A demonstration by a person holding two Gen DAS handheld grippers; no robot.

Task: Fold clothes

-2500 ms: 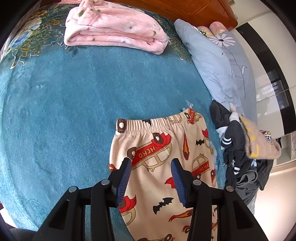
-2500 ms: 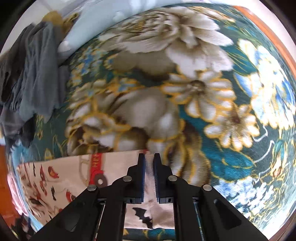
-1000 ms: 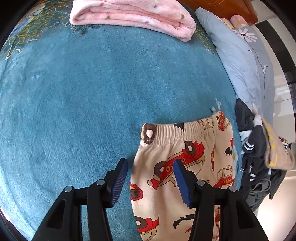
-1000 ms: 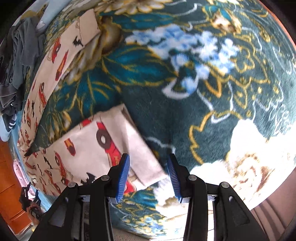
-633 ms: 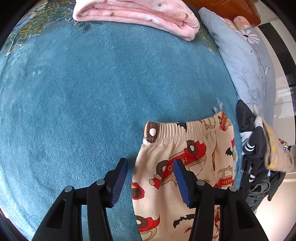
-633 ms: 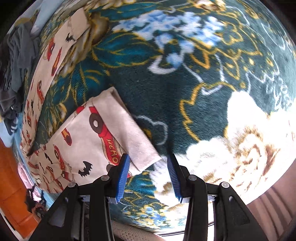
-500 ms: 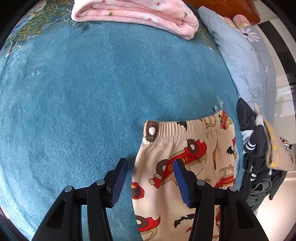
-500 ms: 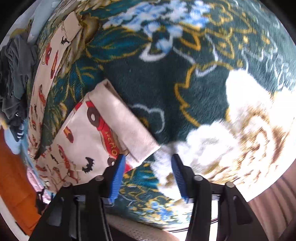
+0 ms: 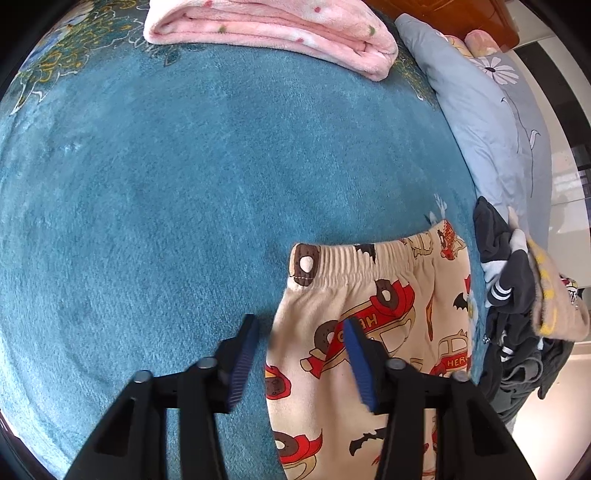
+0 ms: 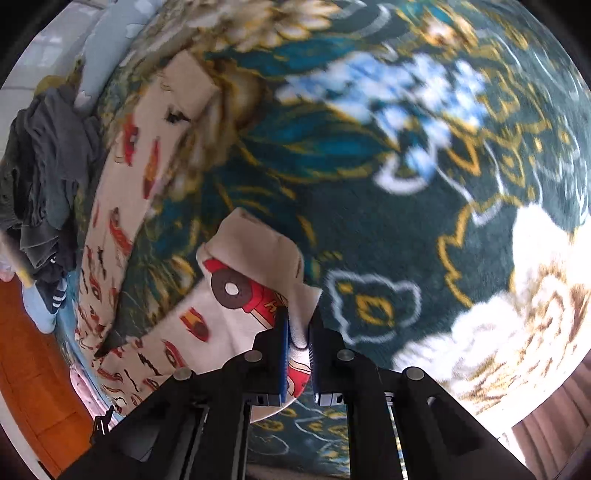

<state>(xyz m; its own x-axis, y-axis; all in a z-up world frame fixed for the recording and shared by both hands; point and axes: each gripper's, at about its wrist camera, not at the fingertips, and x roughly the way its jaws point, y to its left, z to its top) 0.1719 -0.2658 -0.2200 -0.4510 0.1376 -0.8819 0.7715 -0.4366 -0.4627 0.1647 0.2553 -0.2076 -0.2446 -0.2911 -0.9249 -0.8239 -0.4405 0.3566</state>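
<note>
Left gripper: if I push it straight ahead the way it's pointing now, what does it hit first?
Most likely the printed pants: the left gripper is open, straddling their left edge just below the elastic waistband. Past the waistband lies only bare teal blanket, then the folded pink blanket. Height above the fabric is unclear.

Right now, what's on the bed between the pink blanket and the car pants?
Nothing lies there. In the left wrist view, only bare blue bedspread stretches from the folded pink blanket down to the waistband of the car pants.
</note>
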